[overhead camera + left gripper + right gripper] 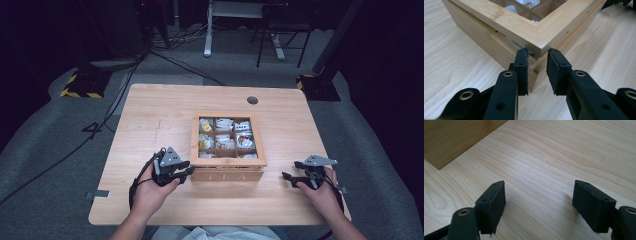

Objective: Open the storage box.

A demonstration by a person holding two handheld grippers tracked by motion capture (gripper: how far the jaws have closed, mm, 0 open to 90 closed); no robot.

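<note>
A wooden tea box (227,172) with a framed glass lid stands in the middle of the table, and several tea bags (225,132) show in its compartments. My left gripper (189,170) is at the box's front left corner. In the left gripper view its jaws are open a little (537,53) and straddle that corner just under the lid frame (536,41); a thin gap shows between lid and base. My right gripper (290,170) is wide open (539,205) over bare table, to the right of the box wall (456,137) and apart from it.
The light wooden table (150,115) has a round cable hole (252,100) behind the box. Bare wood lies to the left, right and front of the box. Beyond the table are grey floor, cables and dark stands.
</note>
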